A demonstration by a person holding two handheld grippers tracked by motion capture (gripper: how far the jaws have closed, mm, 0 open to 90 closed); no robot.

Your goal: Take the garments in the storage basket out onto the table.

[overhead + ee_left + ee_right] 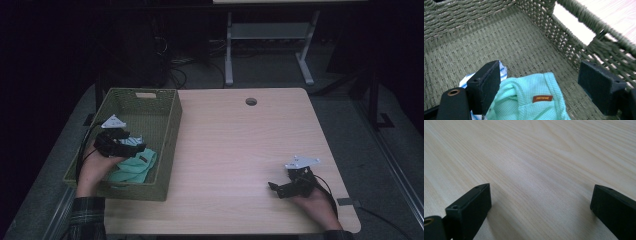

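A green woven basket (170, 131) stands at the table's left edge. Inside it lies a mint green cloth (134, 167) with a small brown label (542, 98), partly over a white and blue striped cloth (503, 68). My left gripper (131, 142) hovers inside the basket just above the mint cloth (529, 100), jaws open wide and holding nothing. My right gripper (274, 187) rests low over the bare wood near the table's front right, also open, with only tabletop (536, 170) between its jaws.
The light wooden table (240, 150) has a round cable hole (251, 101) near its far edge. The basket's handle cutout (574, 27) is near the left gripper's right jaw. A white desk frame (265, 45) stands on the floor beyond.
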